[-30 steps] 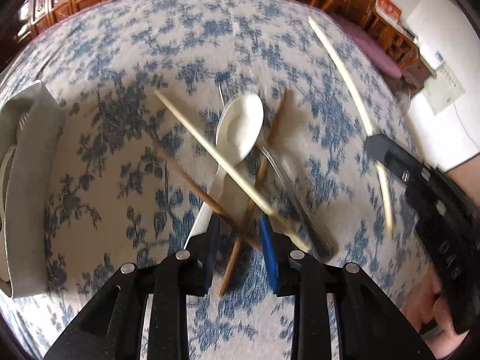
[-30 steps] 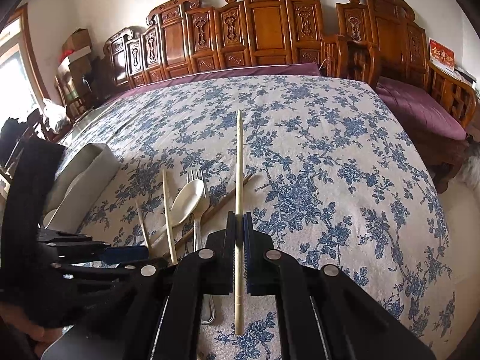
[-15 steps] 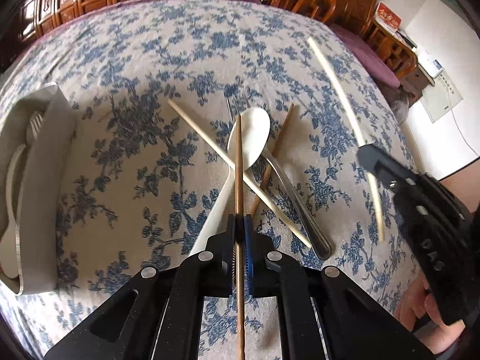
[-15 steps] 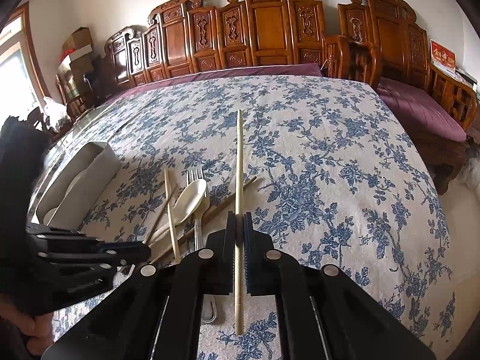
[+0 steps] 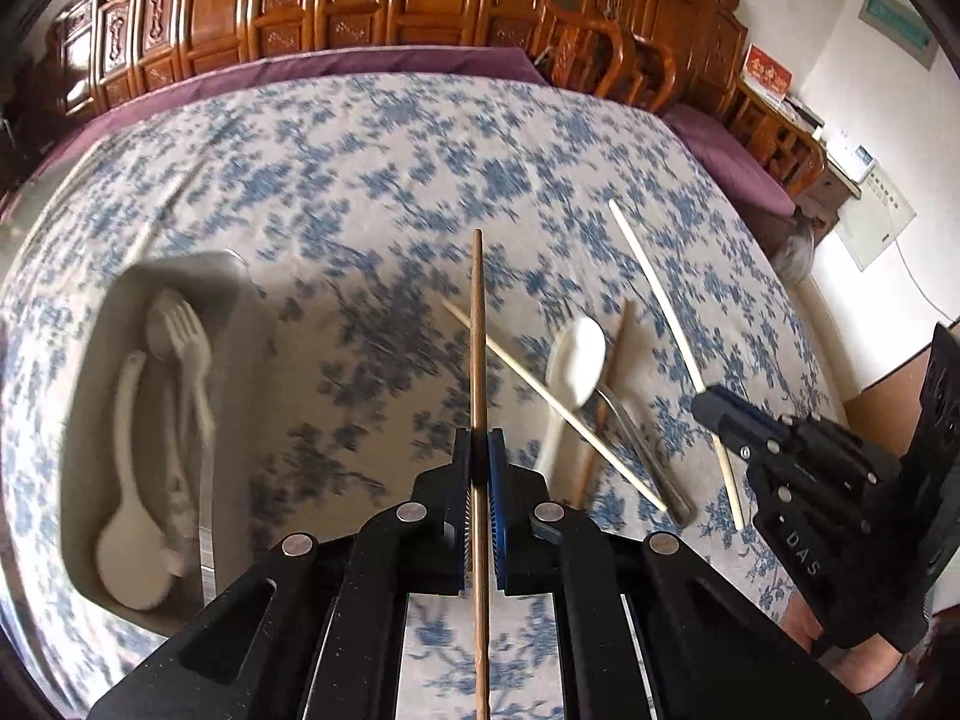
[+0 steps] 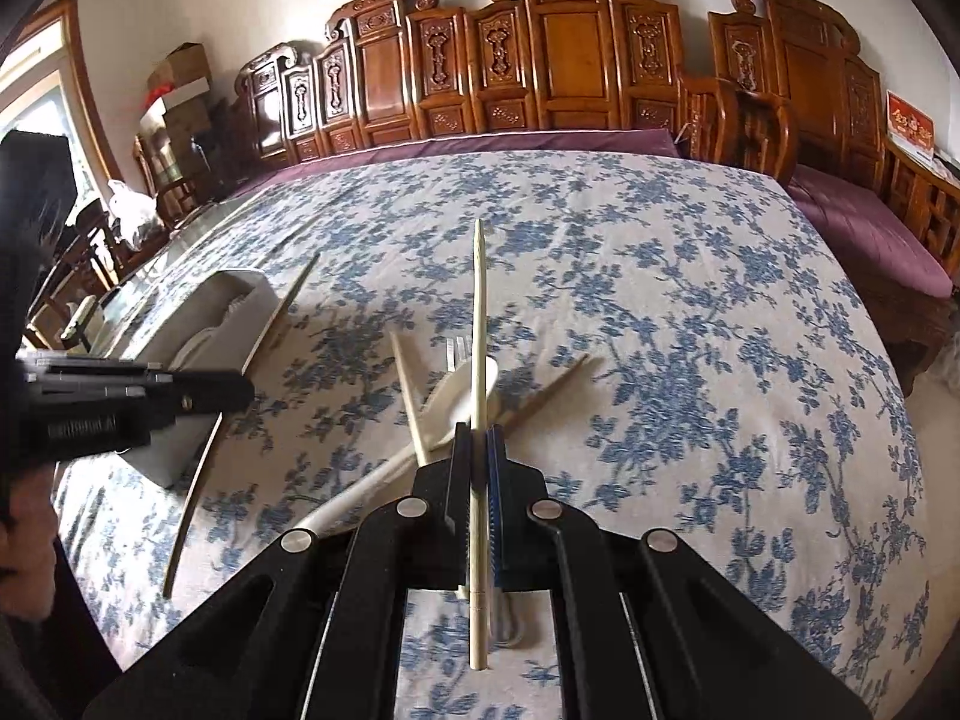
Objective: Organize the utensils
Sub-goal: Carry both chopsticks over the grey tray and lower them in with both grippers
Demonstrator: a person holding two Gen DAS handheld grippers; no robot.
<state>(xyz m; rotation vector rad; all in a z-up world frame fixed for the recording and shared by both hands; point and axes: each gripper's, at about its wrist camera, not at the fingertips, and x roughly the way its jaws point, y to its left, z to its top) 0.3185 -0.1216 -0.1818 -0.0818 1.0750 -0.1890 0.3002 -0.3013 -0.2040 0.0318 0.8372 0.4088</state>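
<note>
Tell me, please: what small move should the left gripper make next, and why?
Probably carry it toward the grey utensil tray. The left gripper is shut on the dark brown wooden chopstick, already lifted off the blue-flowered tablecloth, and the tray holds sorted cutlery.

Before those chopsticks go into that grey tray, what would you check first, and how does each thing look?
1. Left tool grips the brown chopstick: ok, clamped with both ends sticking out.
2. Right tool grips the pale chopstick: ok, clamped.
3. Held sticks clear of the pile: ok, both lifted off the tablecloth.
4. Room in the grey tray: ok for one side; white spoons and a fork fill the other.
5. Tray holds chopsticks already: cannot tell, blurred.
6. Left to sort: not ok, the white spoon, metal fork and two more chopsticks lie crossed.
</note>
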